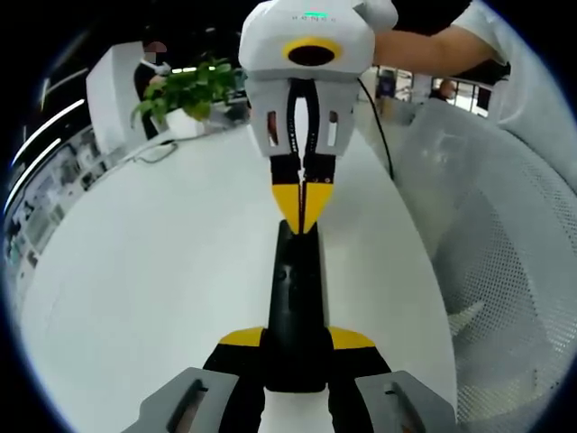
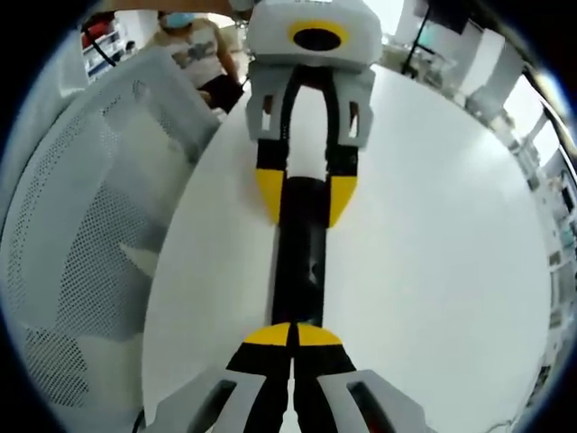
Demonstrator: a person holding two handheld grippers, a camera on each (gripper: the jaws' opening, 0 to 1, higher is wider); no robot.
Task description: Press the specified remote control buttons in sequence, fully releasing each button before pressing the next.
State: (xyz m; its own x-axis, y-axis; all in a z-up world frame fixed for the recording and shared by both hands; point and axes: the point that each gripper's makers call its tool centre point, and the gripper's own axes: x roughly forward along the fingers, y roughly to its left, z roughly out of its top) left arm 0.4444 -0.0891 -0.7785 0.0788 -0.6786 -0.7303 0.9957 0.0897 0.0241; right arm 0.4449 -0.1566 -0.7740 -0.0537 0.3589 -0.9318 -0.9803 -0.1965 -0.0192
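While lying lengthwise on the round white tabletop (image 1: 162, 271), the slim black bar-shaped remote control (image 1: 297, 311) is clamped at its near end betw. the yellow-tipped jaws of the left gripper (image 1: 296, 347), w/ small buttons faintly visible along its glossy top face. From the right gripper view the same remote (image 2: 299, 253) runs straight away from the camera; the right gripper (image 2: 293, 336) has its yellow tips pinched together, resting on the remote's end. Beside table: white perforated mesh chair (image 2: 81, 234); at far edge: green potted plant (image 1: 185, 90).

left hand-held gripper (image 1: 296, 347) clamped, right hand-held gripper (image 2: 293, 336) closed.
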